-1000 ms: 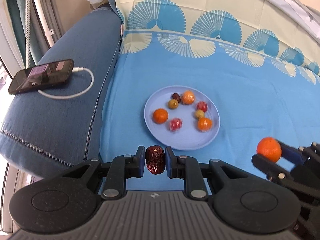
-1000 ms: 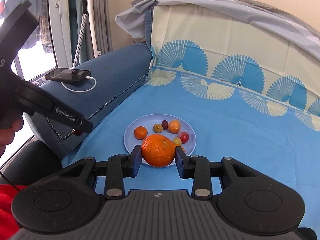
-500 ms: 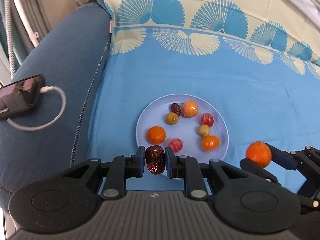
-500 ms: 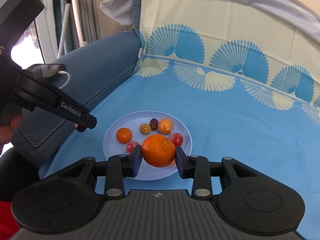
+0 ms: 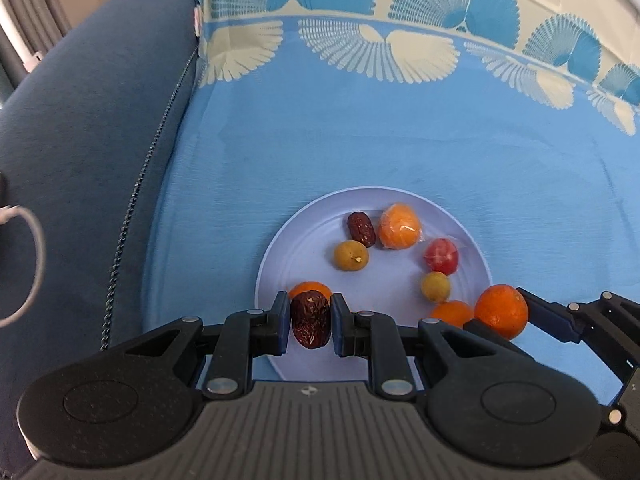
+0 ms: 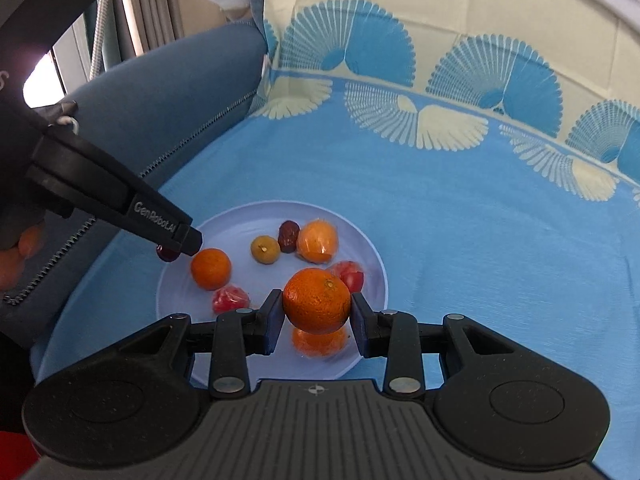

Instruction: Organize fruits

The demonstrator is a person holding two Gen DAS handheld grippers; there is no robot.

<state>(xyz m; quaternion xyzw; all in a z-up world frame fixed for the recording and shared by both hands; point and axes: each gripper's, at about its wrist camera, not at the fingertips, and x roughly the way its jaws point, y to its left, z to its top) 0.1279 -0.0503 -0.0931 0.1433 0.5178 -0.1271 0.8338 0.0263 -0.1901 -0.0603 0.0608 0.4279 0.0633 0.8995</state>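
Grippers first: your left gripper [image 5: 310, 325] is clamped on a wrinkled dark-red dried date [image 5: 310, 324], held over the near-left rim of the round pale-lilac plastic plate [image 5: 304, 224]. Your right gripper [image 6: 316, 312] is clamped on a round orange mandarin [image 6: 316, 300], held above the plate's near side, directly over another orange fruit [image 6: 318, 342] lying there. On the plate, nearest to farthest, you see a red fruit in clear wrap [image 6: 231, 299], a small bare orange [image 6: 211, 269], a second wrapped red fruit [image 5: 441, 257], two yellow-green round fruits [image 5: 351, 255], a wrapped orange fruit [image 5: 400, 227] and a second dark date [image 5: 361, 229] just beside it. The plate rests on a light-blue cloth with cream fan motifs [image 5: 360, 136]. A dark-blue upholstered armrest [image 5: 88, 128] lies to its left.
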